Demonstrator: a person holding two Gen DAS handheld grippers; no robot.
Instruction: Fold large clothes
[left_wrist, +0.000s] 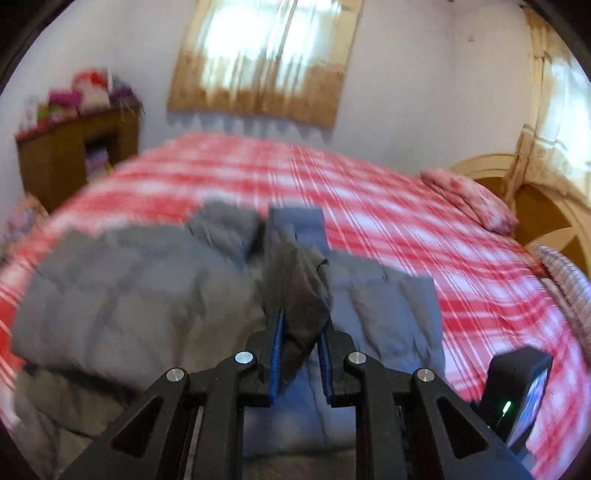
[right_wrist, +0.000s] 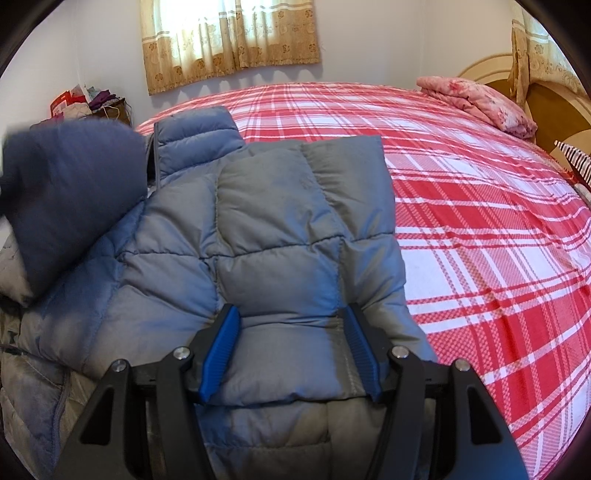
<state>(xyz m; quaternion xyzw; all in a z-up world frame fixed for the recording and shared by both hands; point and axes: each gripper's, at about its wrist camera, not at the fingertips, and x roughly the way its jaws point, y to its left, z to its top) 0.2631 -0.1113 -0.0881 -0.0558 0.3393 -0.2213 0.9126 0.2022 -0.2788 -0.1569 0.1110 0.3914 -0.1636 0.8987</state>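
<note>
A grey-blue quilted puffer jacket (right_wrist: 266, 206) lies on the near left part of the bed, its collar (right_wrist: 195, 133) toward the far side. My right gripper (right_wrist: 290, 317) has its blue pads closed on a thick folded edge of the jacket, which bulges between them. In the left wrist view my left gripper (left_wrist: 301, 321) is shut on a dark grey fold of the jacket (left_wrist: 299, 280), lifted above the rest of the jacket (left_wrist: 122, 280); this view is motion-blurred. A blurred dark blue shape (right_wrist: 70, 192) at the left of the right wrist view covers part of the jacket; I cannot tell what it is.
The bed has a red and white plaid sheet (right_wrist: 480, 221). A folded pink quilt (right_wrist: 480, 96) lies by the wooden headboard (right_wrist: 554, 99) at the far right. A cluttered wooden cabinet (left_wrist: 74, 155) stands left of the bed. A curtained window (right_wrist: 229, 40) is behind.
</note>
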